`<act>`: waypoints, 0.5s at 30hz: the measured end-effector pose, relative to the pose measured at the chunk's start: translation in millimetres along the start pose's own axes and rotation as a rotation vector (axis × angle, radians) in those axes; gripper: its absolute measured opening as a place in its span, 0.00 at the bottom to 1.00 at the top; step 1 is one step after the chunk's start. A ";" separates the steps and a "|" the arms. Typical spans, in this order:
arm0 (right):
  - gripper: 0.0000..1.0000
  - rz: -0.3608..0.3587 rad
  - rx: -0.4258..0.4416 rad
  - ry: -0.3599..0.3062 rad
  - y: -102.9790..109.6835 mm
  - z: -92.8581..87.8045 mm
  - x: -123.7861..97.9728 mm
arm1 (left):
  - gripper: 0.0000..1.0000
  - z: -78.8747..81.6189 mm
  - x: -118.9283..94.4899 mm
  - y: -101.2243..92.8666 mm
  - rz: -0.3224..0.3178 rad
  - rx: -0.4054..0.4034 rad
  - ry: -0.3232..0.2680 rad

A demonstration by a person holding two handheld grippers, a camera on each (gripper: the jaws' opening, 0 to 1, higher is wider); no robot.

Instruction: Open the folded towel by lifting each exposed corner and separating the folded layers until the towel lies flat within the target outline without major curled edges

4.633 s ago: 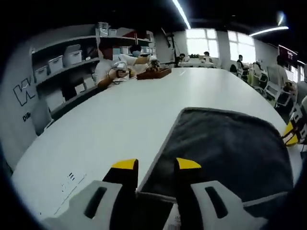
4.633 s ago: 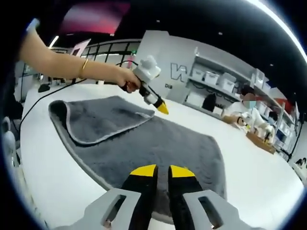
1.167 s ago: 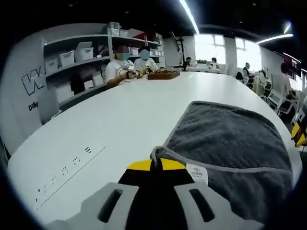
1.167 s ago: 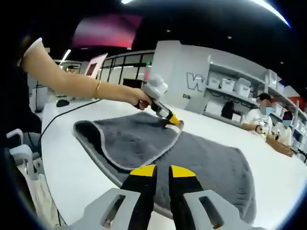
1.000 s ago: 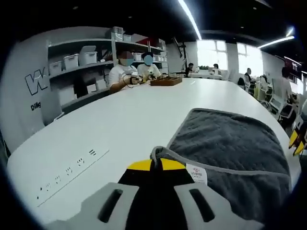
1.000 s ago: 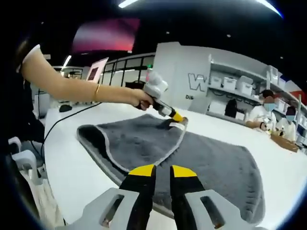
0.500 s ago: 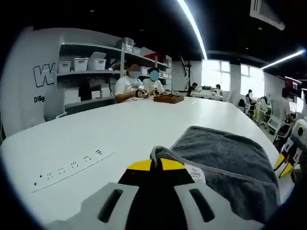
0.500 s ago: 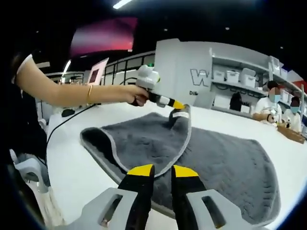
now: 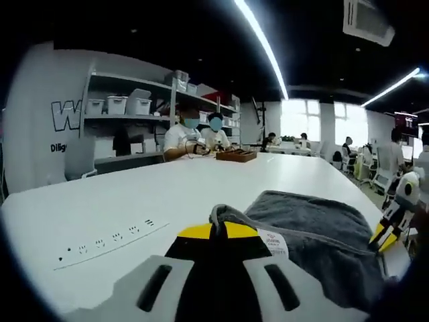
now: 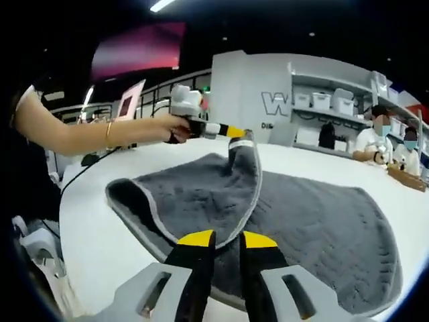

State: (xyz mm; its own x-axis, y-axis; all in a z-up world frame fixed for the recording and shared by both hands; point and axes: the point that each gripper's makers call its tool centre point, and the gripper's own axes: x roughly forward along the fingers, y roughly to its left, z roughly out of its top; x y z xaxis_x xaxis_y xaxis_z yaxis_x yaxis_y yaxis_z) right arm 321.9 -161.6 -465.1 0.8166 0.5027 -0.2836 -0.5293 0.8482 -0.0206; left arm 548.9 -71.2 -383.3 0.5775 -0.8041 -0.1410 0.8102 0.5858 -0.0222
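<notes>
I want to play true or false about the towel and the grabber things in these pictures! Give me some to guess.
1. The left gripper pinches a corner of the grey towel and holds it up off the table. True.
2. The towel is bright red. False: it is dark grey with a lighter border.
3. The right gripper has a corner of the towel in its jaws. False: its jaws are slightly apart and hold nothing.
4. The towel lies fully flat. False: one layer is folded over.
5. People sit at the far end of the table. True.
</notes>
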 end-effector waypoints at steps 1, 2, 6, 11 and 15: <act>0.09 0.004 0.012 -0.001 0.6 -0.3 0.8 | 0.03 1.2 -1.8 1.2 -0.001 -0.001 -0.006; 0.09 0.004 0.020 0.001 0.9 -0.9 1.7 | 0.03 2.3 -3.5 2.2 -0.001 -0.003 -0.011; 0.09 0.012 0.056 0.002 3.5 -1.8 4.5 | 0.03 5.4 -8.2 16.1 0.007 0.002 -0.022; 0.09 0.009 0.086 0.013 3.3 -4.8 6.1 | 0.03 11.2 -14.7 31.9 0.024 0.030 -0.053; 0.08 0.012 0.118 0.027 4.3 -7.9 7.8 | 0.03 14.5 -19.7 33.7 0.008 0.058 -0.076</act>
State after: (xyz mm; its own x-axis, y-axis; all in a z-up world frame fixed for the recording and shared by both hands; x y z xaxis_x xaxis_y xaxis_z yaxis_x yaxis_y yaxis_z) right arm 324.2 -155.3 -475.0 0.8031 0.5094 -0.3091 -0.5068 0.8568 0.0952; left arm 566.2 -37.2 -366.9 0.5880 -0.8062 -0.0658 0.8088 0.5869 0.0362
